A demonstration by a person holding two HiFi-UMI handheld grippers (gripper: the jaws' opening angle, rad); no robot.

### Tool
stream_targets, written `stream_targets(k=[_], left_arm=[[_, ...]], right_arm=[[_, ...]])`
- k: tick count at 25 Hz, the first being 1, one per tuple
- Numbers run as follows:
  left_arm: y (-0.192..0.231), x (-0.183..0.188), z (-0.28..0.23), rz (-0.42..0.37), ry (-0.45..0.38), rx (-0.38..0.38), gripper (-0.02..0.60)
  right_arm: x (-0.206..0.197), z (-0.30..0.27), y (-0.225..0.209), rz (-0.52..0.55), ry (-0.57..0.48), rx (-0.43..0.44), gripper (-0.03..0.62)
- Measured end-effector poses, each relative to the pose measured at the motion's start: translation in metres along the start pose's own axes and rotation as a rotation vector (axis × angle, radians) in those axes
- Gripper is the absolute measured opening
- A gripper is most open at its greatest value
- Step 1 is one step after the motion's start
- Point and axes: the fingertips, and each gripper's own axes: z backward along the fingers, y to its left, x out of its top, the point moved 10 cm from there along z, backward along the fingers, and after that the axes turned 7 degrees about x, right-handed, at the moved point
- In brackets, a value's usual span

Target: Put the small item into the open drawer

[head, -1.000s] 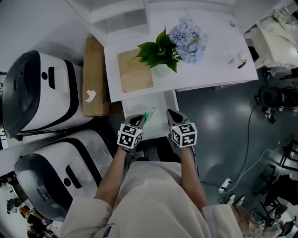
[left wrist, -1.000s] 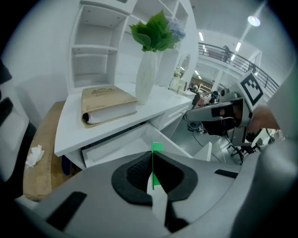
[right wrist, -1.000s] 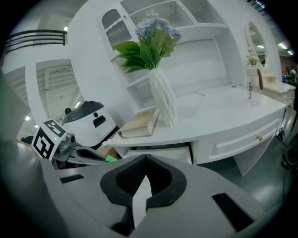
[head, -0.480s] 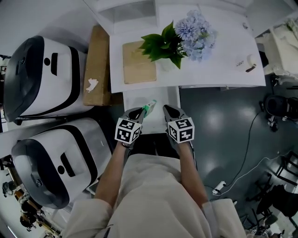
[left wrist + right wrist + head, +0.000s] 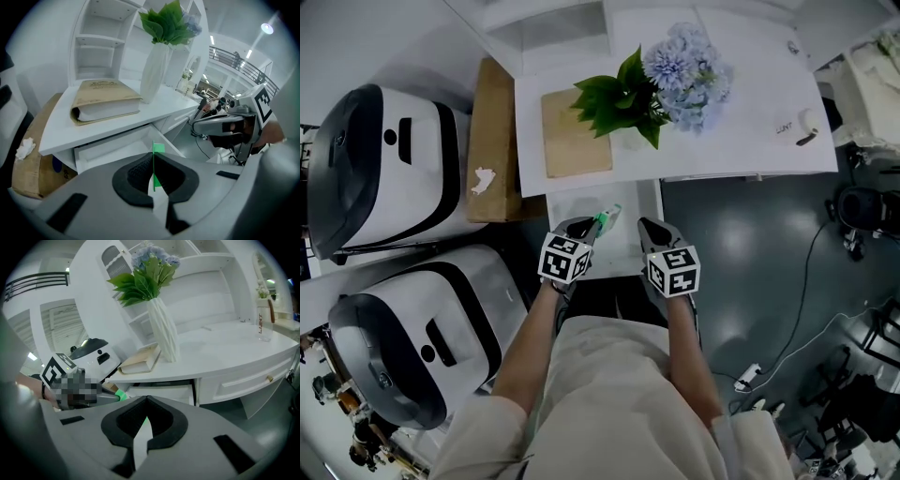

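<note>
Your left gripper is clamped on the small item, a thin green and white piece. It juts from the jaw tips toward 1 o'clock and, in the head view, sits over the open drawer. Your right gripper, just beside the left at its 3 o'clock, has its jaws closed together on nothing. At 12 o'clock, the desk carries a book and a vase of flowers.

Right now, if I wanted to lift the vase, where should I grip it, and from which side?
Probably best to grip the vase across its body, below the leaves, coming level from the front of the desk. It stands upright and slim, the leaves cover its top, and the book lies at its left.
</note>
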Motion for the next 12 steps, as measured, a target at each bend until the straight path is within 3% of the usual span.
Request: stream_targets(k=[12], left_arm=[[-0.003,-0.017,-0.072,0.028,0.139,-0.127,0.020]], right_arm=[[-0.013,0.008,-0.016,-0.038,0.009,-0.079,0.025]])
